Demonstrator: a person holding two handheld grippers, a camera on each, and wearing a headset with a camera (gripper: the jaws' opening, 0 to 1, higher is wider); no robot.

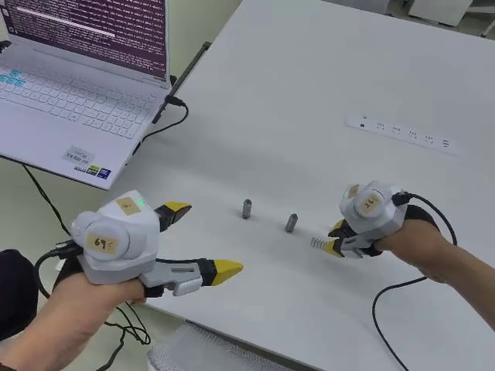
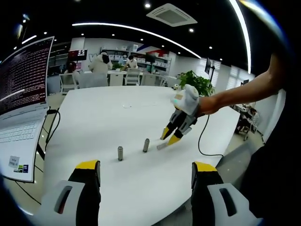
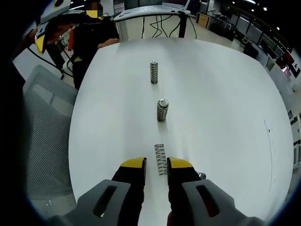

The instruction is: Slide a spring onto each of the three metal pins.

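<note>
The loose spring [image 3: 161,160] lies on the white table [image 1: 309,93]. Its near end sits between the jaws of the right gripper [image 1: 337,238], which stand a narrow gap apart; whether they pinch it I cannot tell. Just beyond the spring stands the nearer pin [image 3: 162,109], already sleeved with a spring, and the farther pin [image 3: 153,72], likewise sleeved, stands past it in line. The left gripper [image 1: 203,238] hovers well apart from the spring by the table's near corner, jaws wide and empty, its sticker reading "69". A laptop [image 1: 69,100] and a power strip [image 1: 402,133] lie far from the spring, with bare tabletop between. The screen text is too small to read.
</note>
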